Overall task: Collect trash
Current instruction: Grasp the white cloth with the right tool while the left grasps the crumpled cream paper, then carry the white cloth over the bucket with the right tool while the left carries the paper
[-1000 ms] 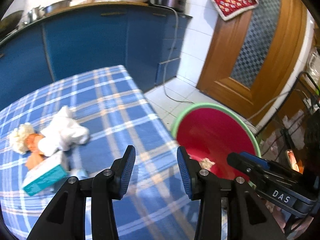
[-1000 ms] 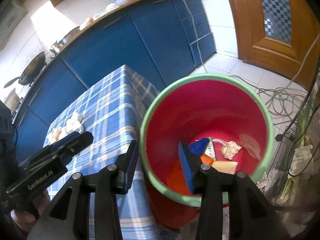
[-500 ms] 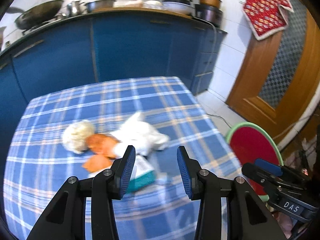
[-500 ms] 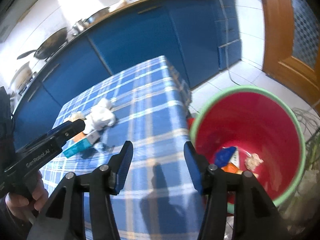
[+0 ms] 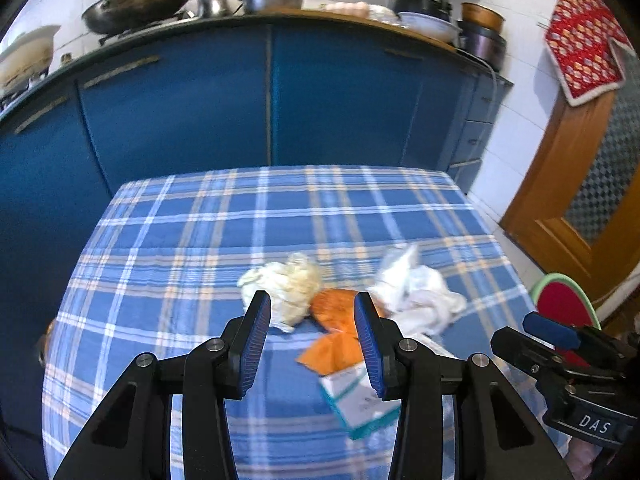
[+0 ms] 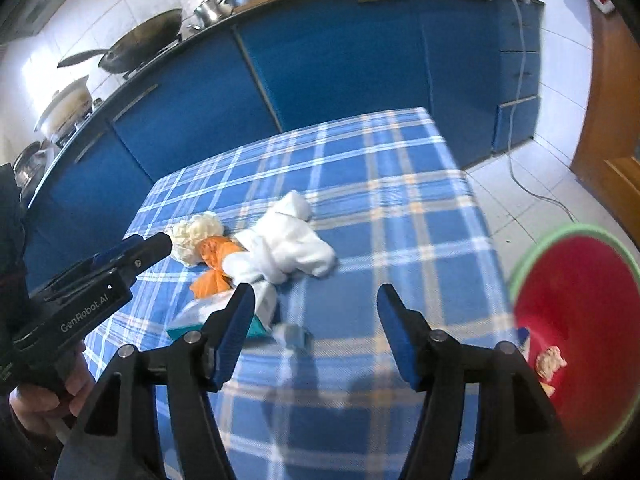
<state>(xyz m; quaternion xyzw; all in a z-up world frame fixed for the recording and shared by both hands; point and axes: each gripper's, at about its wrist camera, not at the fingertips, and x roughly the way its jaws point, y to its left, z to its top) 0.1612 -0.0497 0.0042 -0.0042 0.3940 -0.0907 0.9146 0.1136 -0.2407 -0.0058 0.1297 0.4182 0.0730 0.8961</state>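
Both tools have swung away from the red bin (image 6: 576,344) and back over the bench (image 5: 280,208). My right tool (image 6: 316,332) is opening, empty; my left tool (image 5: 312,344) hangs part open, empty, over the orange wrapper (image 5: 334,320), crumpled tissue (image 5: 286,284) and teal box (image 5: 360,404): next pickup.

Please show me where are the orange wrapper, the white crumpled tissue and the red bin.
orange wrapper (image 5: 334,312), left wrist view, its upper fold.
white crumpled tissue (image 6: 288,250), right wrist view, its middle.
red bin (image 6: 592,300), right wrist view, inner wall.
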